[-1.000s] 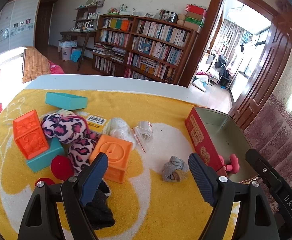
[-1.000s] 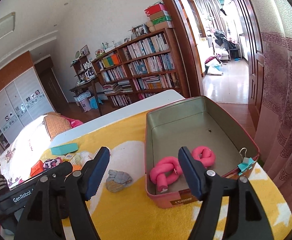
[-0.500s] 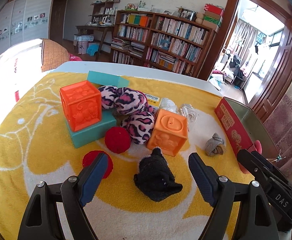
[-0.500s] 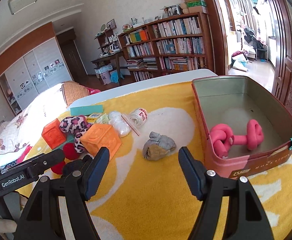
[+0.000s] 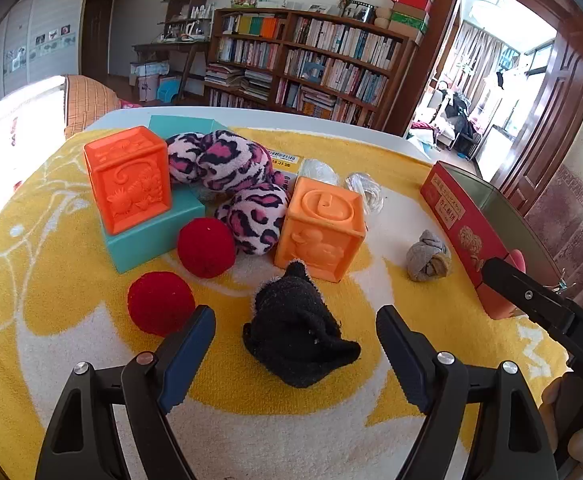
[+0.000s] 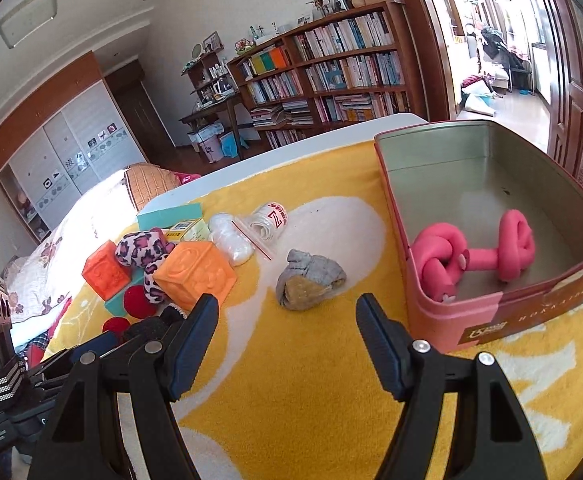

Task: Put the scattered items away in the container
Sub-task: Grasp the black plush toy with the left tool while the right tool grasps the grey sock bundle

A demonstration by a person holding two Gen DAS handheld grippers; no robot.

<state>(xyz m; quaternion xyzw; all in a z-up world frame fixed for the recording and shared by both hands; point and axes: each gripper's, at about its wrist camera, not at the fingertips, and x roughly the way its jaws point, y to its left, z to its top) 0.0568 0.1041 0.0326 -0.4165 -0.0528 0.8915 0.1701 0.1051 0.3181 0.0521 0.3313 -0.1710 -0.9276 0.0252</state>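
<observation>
Black fuzzy sock (image 5: pixel 297 330) lies between the left gripper's (image 5: pixel 295 334) wide-open, empty fingers.

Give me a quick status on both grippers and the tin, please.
Left gripper open over black sock. Right gripper open near grey sock. Tin holds only pink knot toy. Nothing in the way.

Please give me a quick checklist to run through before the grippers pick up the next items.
1. Left gripper open and empty: ok.
2. Black sock lies between the left jaws' line, untouched: ok.
3. Right gripper open and empty: ok.
4. Grey sock ahead of the right gripper, clear of neighbours: ok.
5. Tin has free room beside the pink knotted toy: ok.
6. The two grippers clear of each other: cannot tell.
</observation>
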